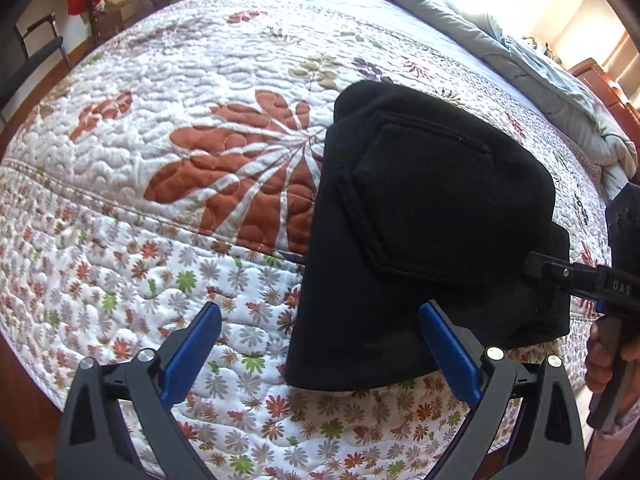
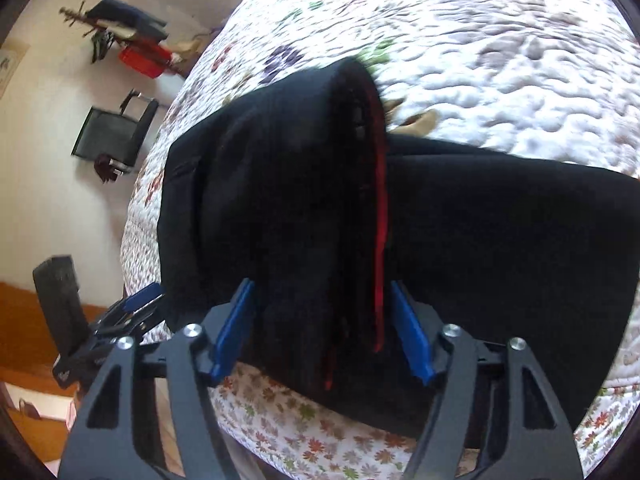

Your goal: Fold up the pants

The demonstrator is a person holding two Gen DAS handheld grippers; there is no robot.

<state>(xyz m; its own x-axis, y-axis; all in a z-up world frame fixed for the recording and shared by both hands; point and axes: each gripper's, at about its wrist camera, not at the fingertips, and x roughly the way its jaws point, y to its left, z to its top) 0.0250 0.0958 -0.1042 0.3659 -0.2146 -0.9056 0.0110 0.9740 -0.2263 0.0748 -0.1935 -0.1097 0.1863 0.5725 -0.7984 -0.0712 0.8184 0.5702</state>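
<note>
Black pants (image 1: pixel 424 216) lie folded into a compact bundle on the floral quilt, back pocket up, near the bed's front edge. My left gripper (image 1: pixel 320 344) is open and empty, hovering just in front of the bundle's left corner. My right gripper (image 2: pixel 322 332) has its jaws around a thick raised fold of the pants (image 2: pixel 304 208), which shows a red inner seam; its blue pads (image 2: pixel 236 332) sit on each side of the fold. In the left wrist view the right gripper (image 1: pixel 560 276) reaches onto the bundle's right edge.
The quilted bedspread (image 1: pixel 160 160) covers the bed. A grey-blue duvet (image 1: pixel 520 64) is bunched at the far right side. A black chair (image 2: pixel 112 132) and a coat rack with red items (image 2: pixel 132 44) stand beyond the bed on a wooden floor.
</note>
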